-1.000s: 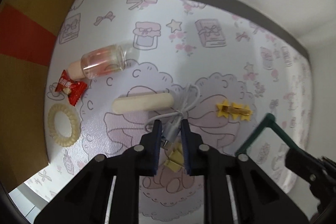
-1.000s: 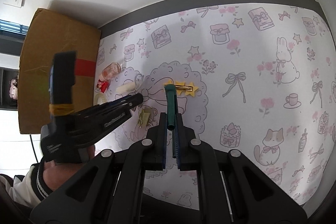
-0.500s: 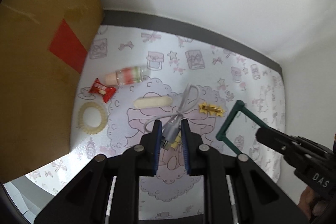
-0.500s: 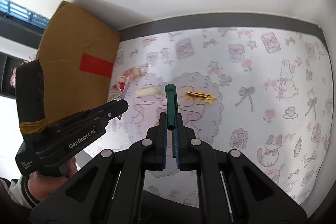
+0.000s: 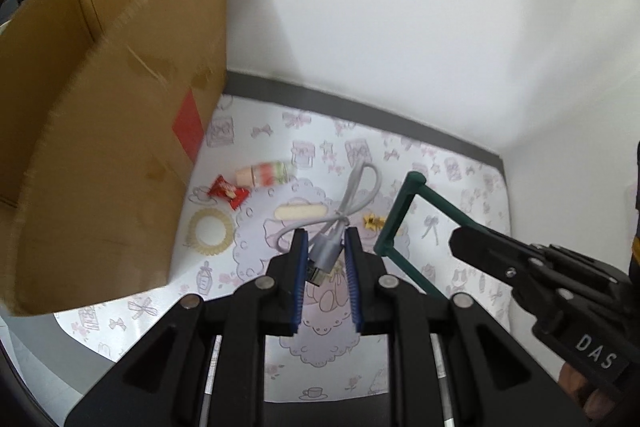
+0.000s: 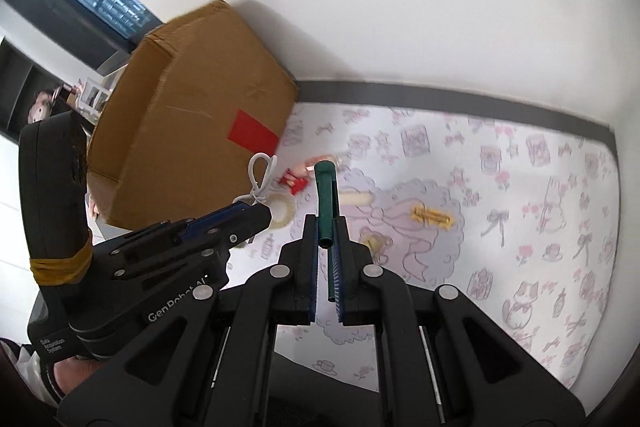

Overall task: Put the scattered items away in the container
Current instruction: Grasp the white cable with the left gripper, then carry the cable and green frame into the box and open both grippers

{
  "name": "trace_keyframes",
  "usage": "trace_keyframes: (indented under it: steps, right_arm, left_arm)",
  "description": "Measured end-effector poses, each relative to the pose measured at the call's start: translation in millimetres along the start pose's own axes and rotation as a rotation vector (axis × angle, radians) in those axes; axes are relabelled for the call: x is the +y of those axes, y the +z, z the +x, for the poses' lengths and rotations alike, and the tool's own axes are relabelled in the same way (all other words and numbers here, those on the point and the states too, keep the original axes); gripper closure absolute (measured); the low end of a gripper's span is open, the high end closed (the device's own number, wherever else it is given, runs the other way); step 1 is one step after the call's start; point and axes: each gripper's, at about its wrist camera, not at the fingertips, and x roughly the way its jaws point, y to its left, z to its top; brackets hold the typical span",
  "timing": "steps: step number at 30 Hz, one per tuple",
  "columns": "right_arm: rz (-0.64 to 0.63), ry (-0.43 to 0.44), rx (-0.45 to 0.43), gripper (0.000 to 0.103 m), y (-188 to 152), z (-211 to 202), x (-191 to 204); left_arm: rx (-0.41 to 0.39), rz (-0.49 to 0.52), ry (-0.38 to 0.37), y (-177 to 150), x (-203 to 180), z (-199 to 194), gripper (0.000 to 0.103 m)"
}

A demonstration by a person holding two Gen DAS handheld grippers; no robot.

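Observation:
My left gripper (image 5: 325, 239) is shut on a bundled grey USB cable (image 5: 352, 199), lifted above the mat; the same cable (image 6: 260, 175) loops up from its tip in the right wrist view. My right gripper (image 6: 327, 227) is shut on a green frame-shaped piece (image 6: 326, 195), which shows as a green bracket (image 5: 404, 211) in the left wrist view. The open cardboard box (image 5: 104, 131) stands at the left. On the mat lie a red candy wrapper (image 5: 229, 190), a small jar (image 5: 264, 174), a cream ring (image 5: 210, 231), a cream stick (image 5: 301, 212) and a yellow star clip (image 6: 433, 217).
The patterned mat (image 6: 500, 227) ends in a grey strip against a white wall. The cardboard box (image 6: 192, 115) carries a red patch on its near side. A small yellow piece (image 6: 372, 241) lies near the mat's middle. A hand grips each handle.
Both grippers have risen and pulled back from the mat with their loads. The cable has come off the surface, and the box's open top has come into view.

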Motion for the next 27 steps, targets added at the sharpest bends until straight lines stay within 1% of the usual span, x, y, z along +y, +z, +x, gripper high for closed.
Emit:
trace_keyframes:
  steps: [4, 9, 15, 20, 27]
  right_arm:
    - [-0.051, -0.023, -0.033, 0.096, 11.6, -16.6, 20.1]
    - [-0.121, -0.043, -0.083, 0.096, 30.3, -39.3, 46.3]
    - [-0.188, -0.036, -0.139, 0.096, 50.5, -59.4, 74.6]
    - [-0.242, -0.019, -0.181, 0.096, 71.2, -69.8, 101.1]
    - [-0.334, 0.031, -0.212, 0.096, 87.3, -71.5, 151.7]
  left_arm:
    - [-0.061, -0.019, -0.022, 12.3, 5.2, -27.7, 0.085]
    - [-0.137, -0.017, -0.050, 28.4, 5.1, -57.4, 0.085]
    - [-0.231, -0.044, -0.071, 46.4, 10.1, -93.3, 0.085]
    - [-0.304, -0.069, -0.065, 56.2, 23.9, -123.4, 0.085]
    - [-0.392, -0.132, -0.018, 66.7, 65.3, -160.8, 0.085]
